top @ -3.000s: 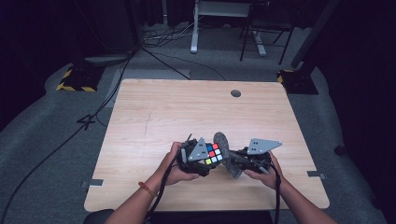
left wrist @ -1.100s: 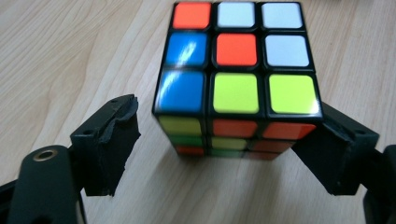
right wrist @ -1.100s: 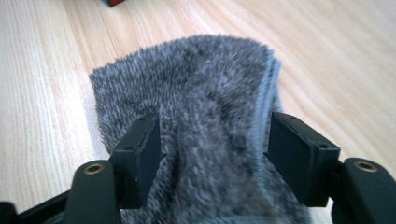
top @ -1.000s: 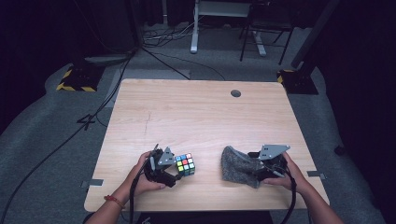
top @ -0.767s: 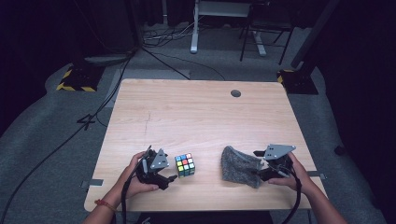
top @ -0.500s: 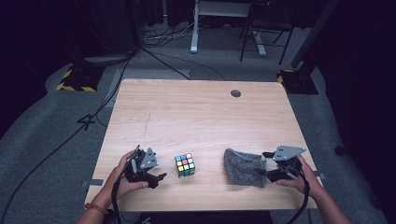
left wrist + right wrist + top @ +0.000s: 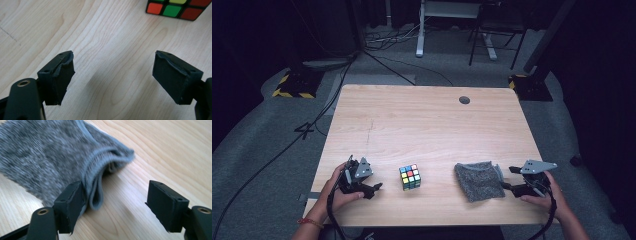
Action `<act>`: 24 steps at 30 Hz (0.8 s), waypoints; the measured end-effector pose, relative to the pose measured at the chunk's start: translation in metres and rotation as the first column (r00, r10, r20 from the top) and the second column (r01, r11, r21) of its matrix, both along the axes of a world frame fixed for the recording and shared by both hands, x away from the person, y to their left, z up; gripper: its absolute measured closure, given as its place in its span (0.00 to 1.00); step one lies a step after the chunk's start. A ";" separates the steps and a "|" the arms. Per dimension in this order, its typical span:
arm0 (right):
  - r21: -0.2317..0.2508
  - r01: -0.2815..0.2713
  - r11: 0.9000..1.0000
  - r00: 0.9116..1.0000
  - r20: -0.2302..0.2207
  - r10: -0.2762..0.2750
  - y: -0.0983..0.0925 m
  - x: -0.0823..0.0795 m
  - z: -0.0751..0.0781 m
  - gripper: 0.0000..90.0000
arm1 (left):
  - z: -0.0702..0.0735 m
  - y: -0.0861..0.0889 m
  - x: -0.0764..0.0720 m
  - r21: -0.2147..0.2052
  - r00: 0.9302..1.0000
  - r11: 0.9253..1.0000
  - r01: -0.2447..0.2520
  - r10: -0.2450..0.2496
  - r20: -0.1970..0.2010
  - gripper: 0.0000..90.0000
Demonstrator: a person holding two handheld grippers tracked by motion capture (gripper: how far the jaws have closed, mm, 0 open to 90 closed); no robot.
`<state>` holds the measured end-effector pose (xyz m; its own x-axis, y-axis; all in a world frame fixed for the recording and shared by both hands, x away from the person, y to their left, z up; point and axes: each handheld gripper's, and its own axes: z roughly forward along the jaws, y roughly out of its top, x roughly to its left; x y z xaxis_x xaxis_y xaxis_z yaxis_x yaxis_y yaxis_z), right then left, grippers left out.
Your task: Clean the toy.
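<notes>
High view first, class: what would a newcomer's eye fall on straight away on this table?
The bright puzzle cube stands alone near the front edge of the pale wooden table, its coloured squares vivid against the wood. To its right lies a crumpled grey knit pouch. The left gripper and the right gripper flank them, both with jaws open and empty.

puzzle cube (image 7: 410, 177): upright, table front | grey cloth pouch (image 7: 479, 180): flat, well right

Wood table (image 7: 427, 125), grommet (image 7: 464, 100), floor cables (image 7: 402, 42)
</notes>
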<state>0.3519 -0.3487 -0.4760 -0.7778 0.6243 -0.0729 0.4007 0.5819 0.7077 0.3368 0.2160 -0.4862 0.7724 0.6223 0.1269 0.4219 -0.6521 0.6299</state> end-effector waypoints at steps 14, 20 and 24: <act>0.069 0.167 0.984 0.986 -0.035 -0.165 -0.036 -0.006 -0.025 0.28 | -0.013 0.015 0.008 -0.108 0.995 0.994 -0.029 0.019 -0.095 0.19; 0.086 0.176 0.981 0.984 -0.021 -0.175 -0.036 -0.008 -0.027 0.28 | -0.018 0.018 0.006 -0.147 0.997 0.989 -0.027 0.017 -0.070 0.17; 0.084 0.180 0.980 0.984 -0.020 -0.179 -0.036 -0.008 -0.027 0.28 | -0.018 0.018 0.006 -0.146 0.998 0.989 -0.026 0.017 -0.068 0.17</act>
<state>0.3437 -0.3847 -0.5030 -0.6530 0.7574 -0.0046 0.5024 0.4376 0.7457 0.3428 0.2340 -0.5039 0.7623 0.6469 -0.0183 0.4788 -0.5447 0.6885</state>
